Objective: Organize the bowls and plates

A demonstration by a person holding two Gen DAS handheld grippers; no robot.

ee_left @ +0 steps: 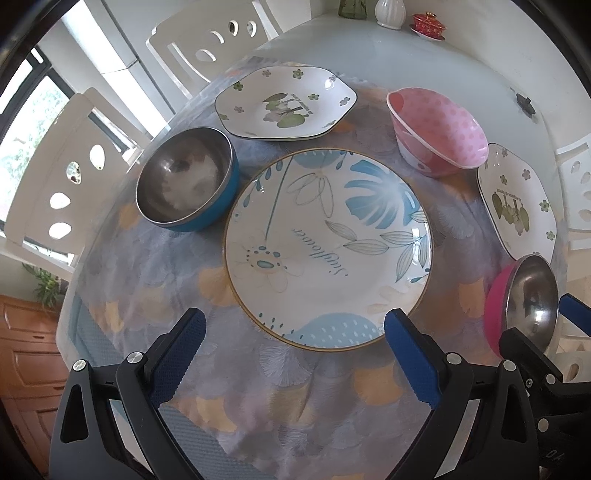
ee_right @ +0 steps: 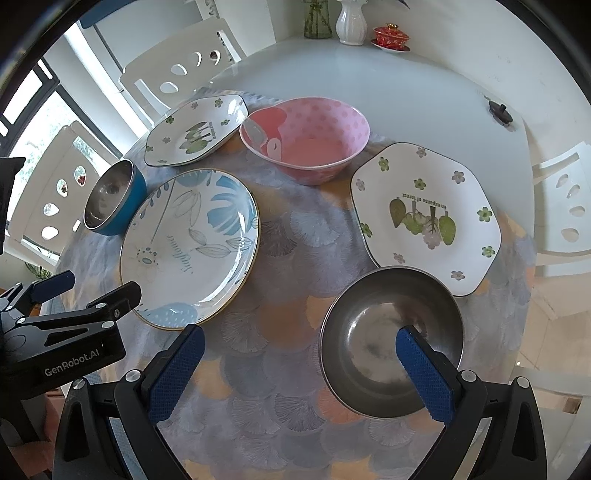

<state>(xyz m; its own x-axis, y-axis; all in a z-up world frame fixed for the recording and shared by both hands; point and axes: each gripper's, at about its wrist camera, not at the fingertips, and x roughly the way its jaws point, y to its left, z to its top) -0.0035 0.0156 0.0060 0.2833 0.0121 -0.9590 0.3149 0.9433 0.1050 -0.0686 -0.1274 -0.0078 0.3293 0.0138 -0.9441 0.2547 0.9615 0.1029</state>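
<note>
A round blue-leaf plate [ee_left: 328,247] lies in the middle of the table, and my left gripper [ee_left: 293,325] hangs open over its near rim. A blue-sided steel bowl [ee_left: 186,184] stands to the plate's left. Behind it are a hexagonal flower plate [ee_left: 284,103] and a pink dotted bowl [ee_left: 436,129]. A second hexagonal plate [ee_right: 428,218] lies at the right. In front of it sits a pink-sided steel bowl [ee_right: 391,347]. My right gripper [ee_right: 299,336] is open, with one finger [ee_right: 424,365] over the bowl's inside and the other well to its left.
A floral cloth [ee_right: 280,387] covers the near part of the round glass table [ee_right: 406,85]. A white vase [ee_right: 351,22], a glass vase and a red lidded cup [ee_right: 391,37] stand at the far edge. White chairs [ee_left: 74,177] ring the table. A small black knob [ee_right: 500,110] lies at the far right.
</note>
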